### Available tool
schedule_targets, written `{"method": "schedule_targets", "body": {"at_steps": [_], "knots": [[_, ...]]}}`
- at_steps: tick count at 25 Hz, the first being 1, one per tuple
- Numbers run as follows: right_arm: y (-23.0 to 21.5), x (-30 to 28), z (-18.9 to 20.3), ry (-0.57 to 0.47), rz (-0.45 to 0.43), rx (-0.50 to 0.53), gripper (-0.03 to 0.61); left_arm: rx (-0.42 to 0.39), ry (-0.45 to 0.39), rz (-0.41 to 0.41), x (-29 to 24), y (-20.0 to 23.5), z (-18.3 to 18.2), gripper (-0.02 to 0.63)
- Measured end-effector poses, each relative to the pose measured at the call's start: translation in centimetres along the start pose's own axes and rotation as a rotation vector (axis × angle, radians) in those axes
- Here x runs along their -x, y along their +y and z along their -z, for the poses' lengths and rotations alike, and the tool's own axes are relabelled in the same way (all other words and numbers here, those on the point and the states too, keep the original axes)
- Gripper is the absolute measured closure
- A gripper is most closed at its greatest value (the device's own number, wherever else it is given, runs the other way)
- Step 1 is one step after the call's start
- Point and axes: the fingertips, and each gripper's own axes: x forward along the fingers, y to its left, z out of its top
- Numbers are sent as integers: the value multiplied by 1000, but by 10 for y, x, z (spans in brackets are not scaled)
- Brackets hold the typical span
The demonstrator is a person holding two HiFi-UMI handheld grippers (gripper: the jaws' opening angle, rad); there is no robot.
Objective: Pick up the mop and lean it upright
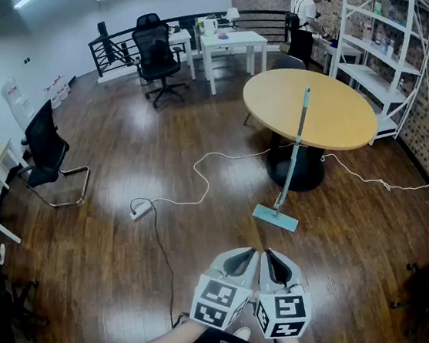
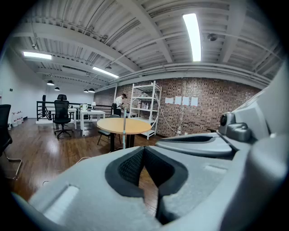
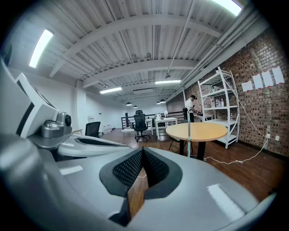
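One mop (image 1: 289,164), one round table (image 1: 338,112), two claws (image 1: 244,256) (image 1: 275,260)

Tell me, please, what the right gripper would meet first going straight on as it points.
Nothing near, it seems: the right gripper aims over open floor, left of the mop, toward a distant office chair; depth is unclear.

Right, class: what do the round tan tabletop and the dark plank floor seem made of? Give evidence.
Round tan tabletop: probably wood laminate, smooth and matte; even colour, no visible grain. Dark brown floor: wood or wood-look planks, glossy; plank seams and light reflections show.
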Motion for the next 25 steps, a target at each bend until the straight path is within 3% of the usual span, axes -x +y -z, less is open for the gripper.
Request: {"method": "schedule_targets", "body": {"at_steps": [9,15,25], "knots": [[-21,-45,-5,12,-4,10,578,23,7,6,-40,28,-4,611],[-45,-111,-13,26,26,22,578,28,3,29,-96,77,-18,611],[-81,-231,-59,35,97,-1,578,21,6,105,-183,166,-71,611]]}}
